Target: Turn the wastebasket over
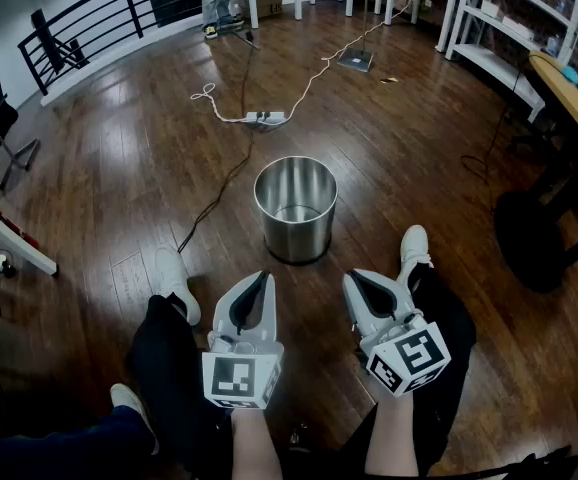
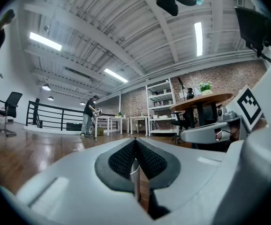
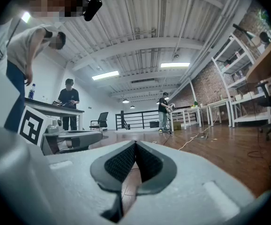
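Nothing of the turn-over is done yet — the wastebasket [image 1: 295, 230] stands upright on the wooden floor [image 1: 119, 168], open mouth facing up, just ahead of you between your shoes [image 1: 174, 280]. Your left gripper [image 1: 261, 278] and right gripper [image 1: 355, 280] are held level, side by side, both short of the basket and apart from it. In each gripper view the jaws are pressed together, pad against pad, with nothing caught between them. So everything is left: you'd need to part the jaws, reach the rim or wall, take hold and tip the basket until its mouth faces the floor — by my reading, you're at the very start
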A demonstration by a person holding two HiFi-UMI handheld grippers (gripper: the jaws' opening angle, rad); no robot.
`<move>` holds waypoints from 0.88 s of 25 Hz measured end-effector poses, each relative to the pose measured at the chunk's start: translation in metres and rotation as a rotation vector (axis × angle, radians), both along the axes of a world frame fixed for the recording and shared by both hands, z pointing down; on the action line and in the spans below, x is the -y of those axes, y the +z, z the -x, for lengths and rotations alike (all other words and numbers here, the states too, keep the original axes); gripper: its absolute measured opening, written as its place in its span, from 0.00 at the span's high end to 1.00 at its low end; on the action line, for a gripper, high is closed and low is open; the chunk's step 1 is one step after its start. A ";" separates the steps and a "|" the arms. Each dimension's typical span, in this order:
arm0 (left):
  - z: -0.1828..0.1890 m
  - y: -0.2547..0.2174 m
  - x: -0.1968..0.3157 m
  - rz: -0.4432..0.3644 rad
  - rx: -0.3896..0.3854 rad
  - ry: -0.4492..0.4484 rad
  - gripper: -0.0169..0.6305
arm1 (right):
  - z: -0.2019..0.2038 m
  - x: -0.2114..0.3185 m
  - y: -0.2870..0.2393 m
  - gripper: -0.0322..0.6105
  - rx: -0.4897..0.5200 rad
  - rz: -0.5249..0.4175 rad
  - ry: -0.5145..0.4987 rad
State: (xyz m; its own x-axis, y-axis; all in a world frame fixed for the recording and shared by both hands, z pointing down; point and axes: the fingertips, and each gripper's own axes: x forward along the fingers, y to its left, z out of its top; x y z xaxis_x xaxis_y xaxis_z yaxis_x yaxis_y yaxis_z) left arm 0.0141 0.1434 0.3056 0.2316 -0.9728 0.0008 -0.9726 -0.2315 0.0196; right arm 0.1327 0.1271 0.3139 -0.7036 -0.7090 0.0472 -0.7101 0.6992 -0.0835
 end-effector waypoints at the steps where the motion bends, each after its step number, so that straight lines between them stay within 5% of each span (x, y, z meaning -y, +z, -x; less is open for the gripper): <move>1: -0.001 0.003 0.008 -0.007 -0.003 -0.011 0.95 | -0.005 0.009 0.003 0.96 -0.003 0.004 -0.004; 8: -0.007 0.010 0.038 0.011 -0.017 -0.040 0.95 | -0.006 0.043 0.018 0.96 0.003 0.058 -0.007; 15: 0.030 0.026 0.072 0.039 -0.031 -0.084 0.95 | 0.019 0.075 0.032 0.96 -0.009 0.070 0.004; 22: 0.043 0.013 0.128 0.021 0.028 -0.009 0.95 | 0.046 0.122 0.003 0.96 -0.006 0.034 0.005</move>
State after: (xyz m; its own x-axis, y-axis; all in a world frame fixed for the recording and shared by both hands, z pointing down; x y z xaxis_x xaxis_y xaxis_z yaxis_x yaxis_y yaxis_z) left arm -0.0291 0.0158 0.3184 0.2219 -0.9747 0.0271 -0.9750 -0.2221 -0.0027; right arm 0.0866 0.0047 0.3169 -0.6995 -0.7106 0.0760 -0.7144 0.6922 -0.1027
